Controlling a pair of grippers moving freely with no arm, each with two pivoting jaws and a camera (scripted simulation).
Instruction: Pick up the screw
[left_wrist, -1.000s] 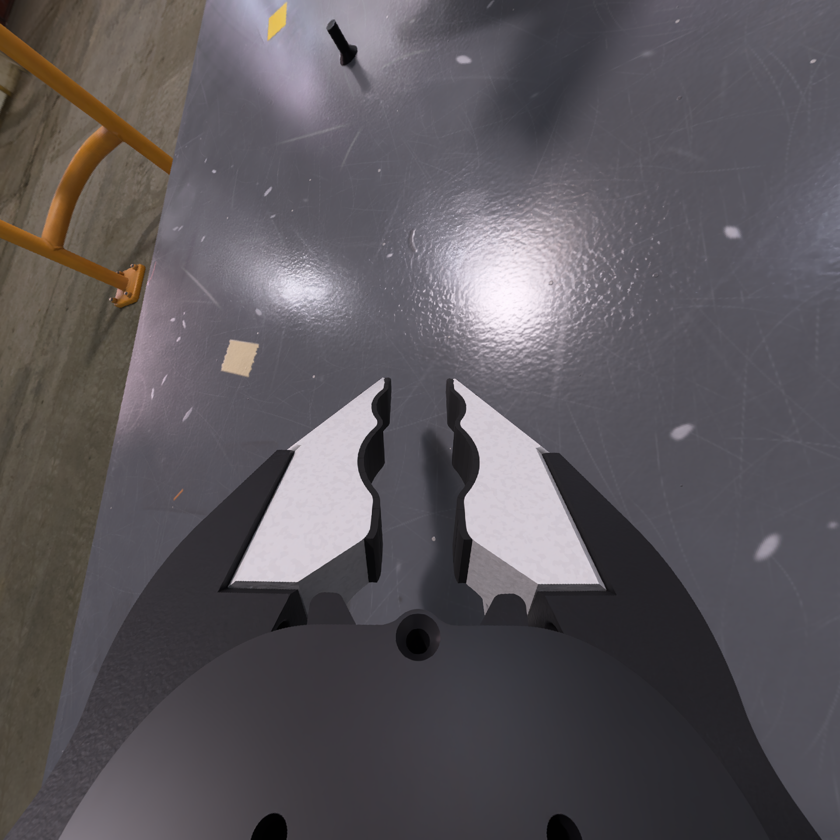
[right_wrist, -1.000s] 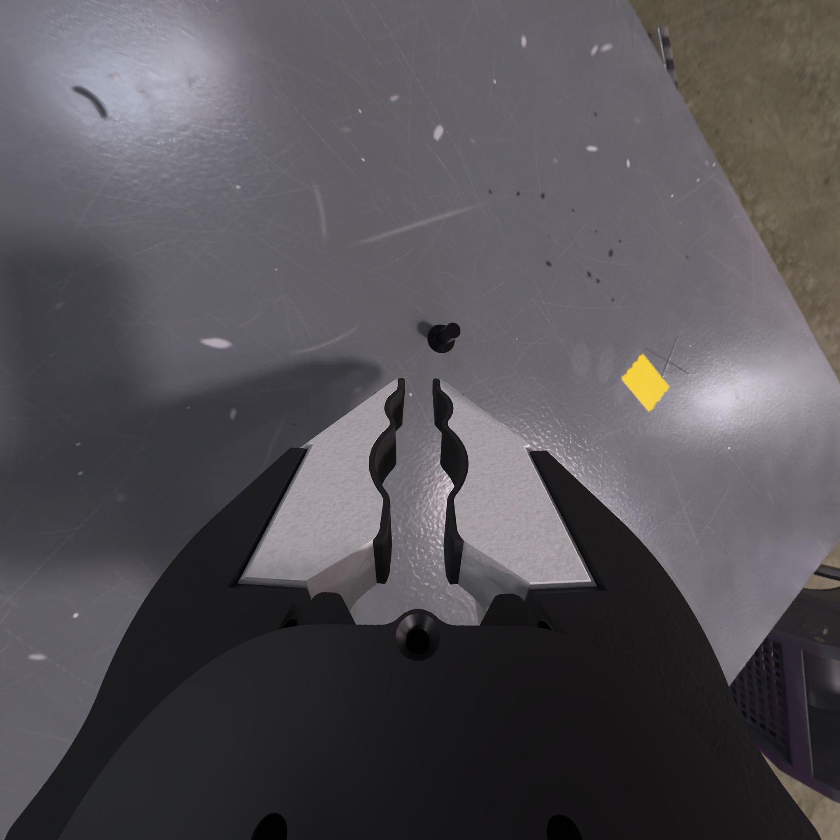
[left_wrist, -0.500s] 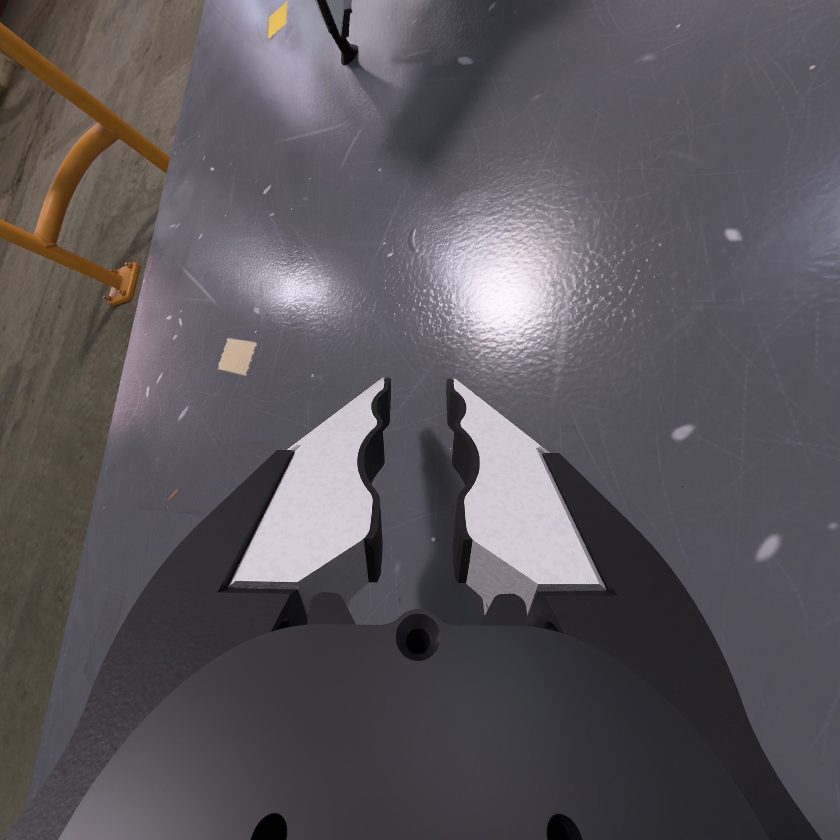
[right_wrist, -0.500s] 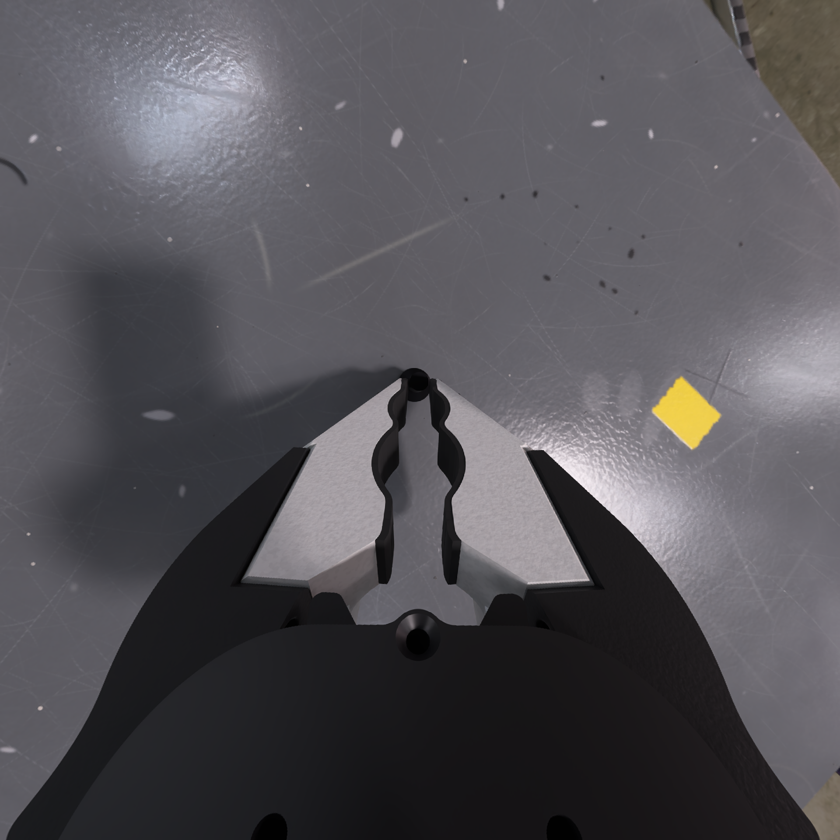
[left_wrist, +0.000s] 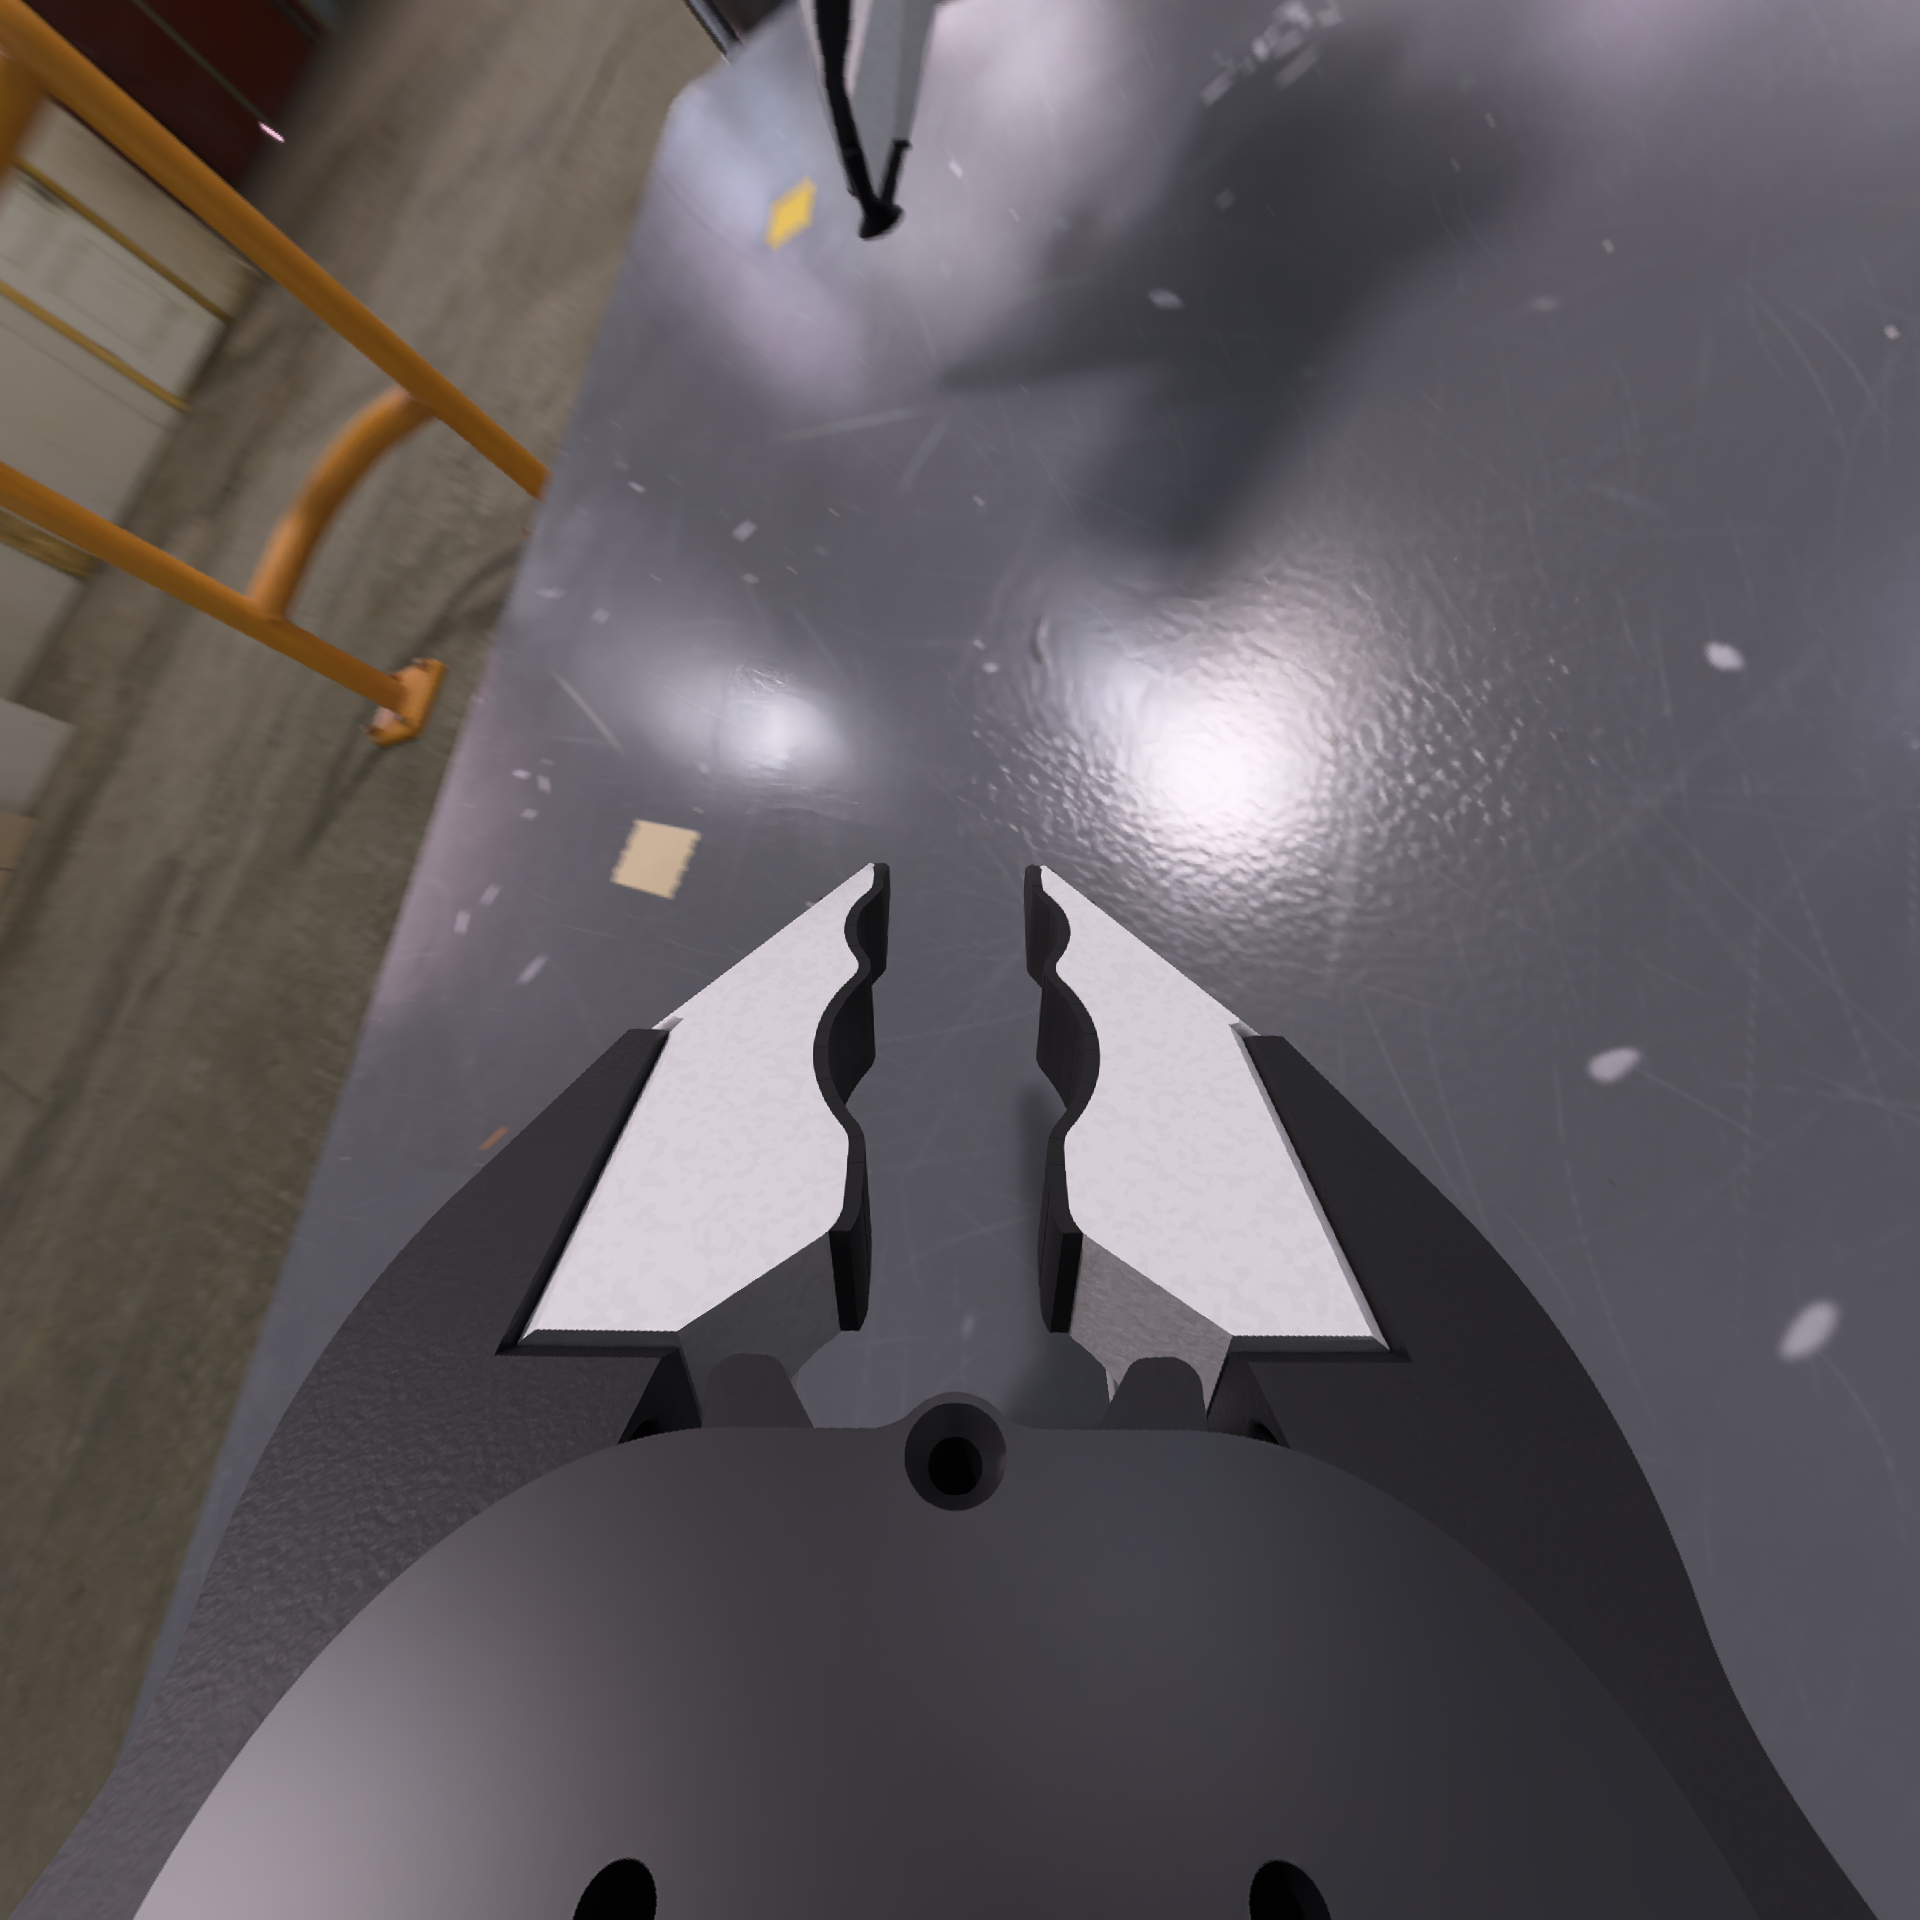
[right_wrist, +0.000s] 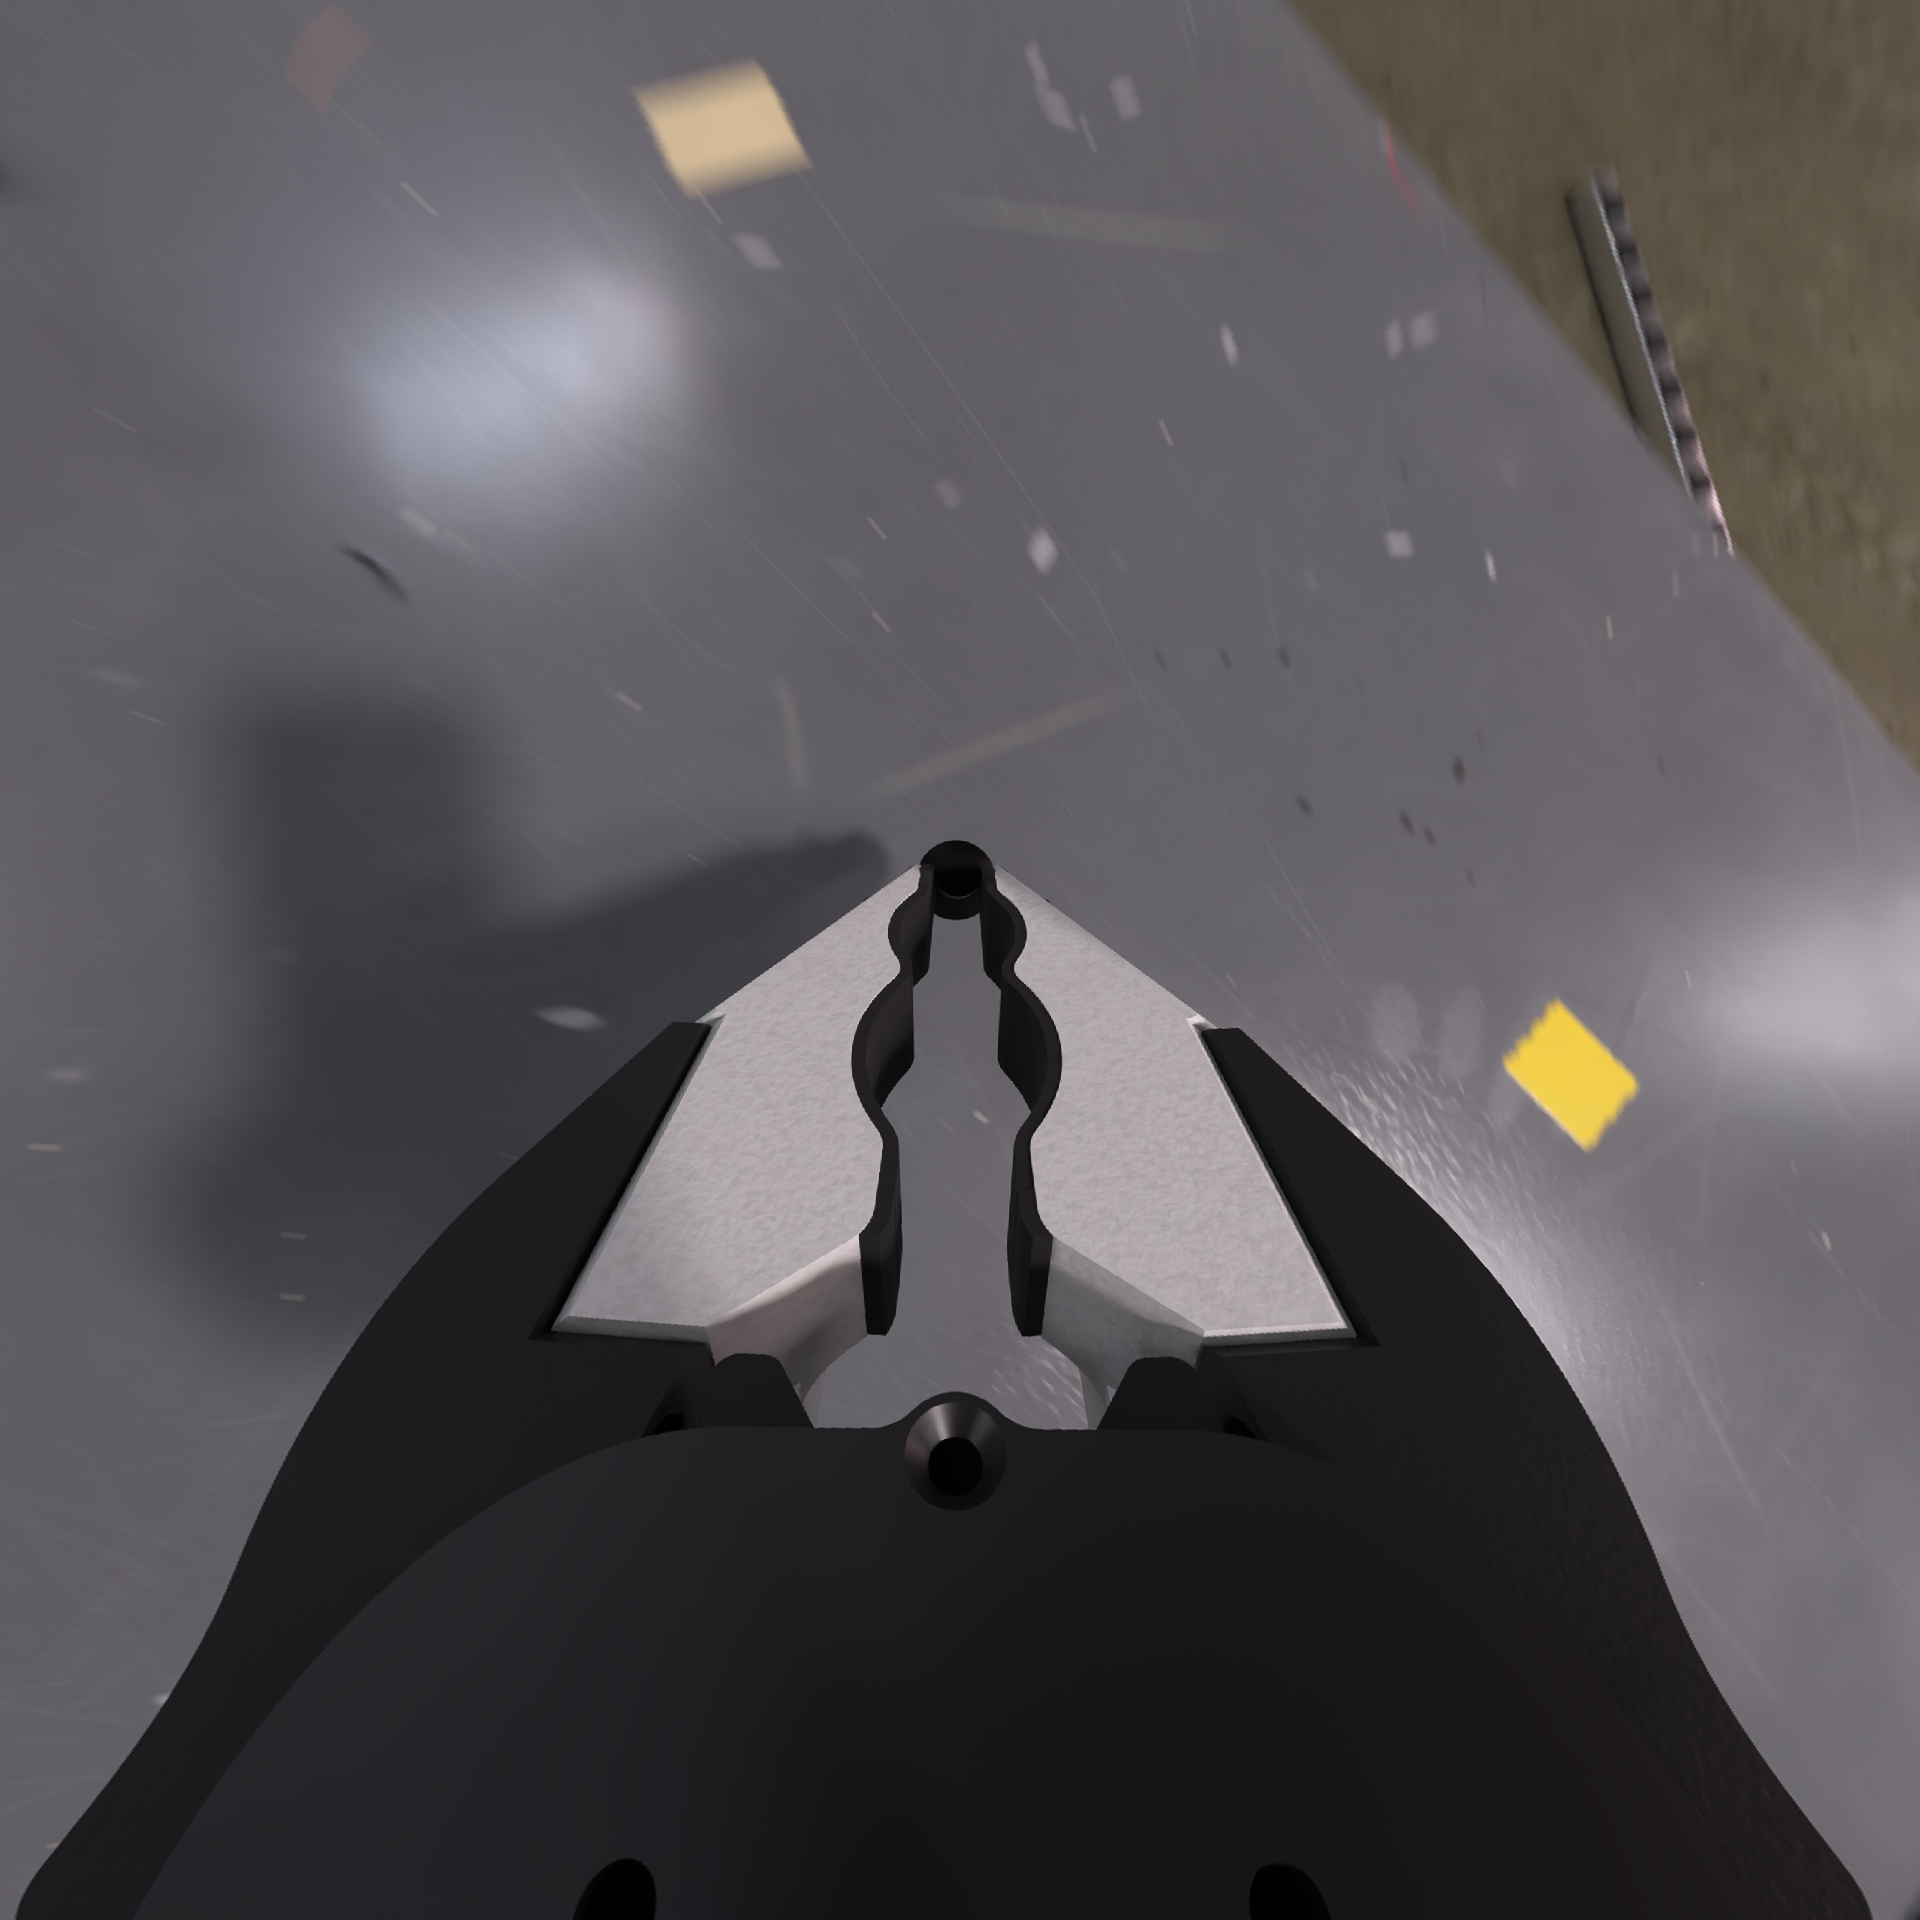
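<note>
Two views look along gripper fingers over a scuffed, glossy dark grey table.

Right wrist view: the right gripper has its jaws drawn together at the tips, clamped on a small black screw. The screw's rounded end pokes out just past the fingertips. The table beneath is blurred, so the screw appears lifted clear of the surface, though this is hard to confirm. A yellow square patch lies on the table to the right, and a tan patch lies far ahead.

Left wrist view: the left gripper has its jaws apart, with nothing between them, above the table. Far ahead, near the top edge, the right gripper shows small with the screw at its tips, beside the yellow patch. An orange railing stands on the concrete floor to the left.
</note>
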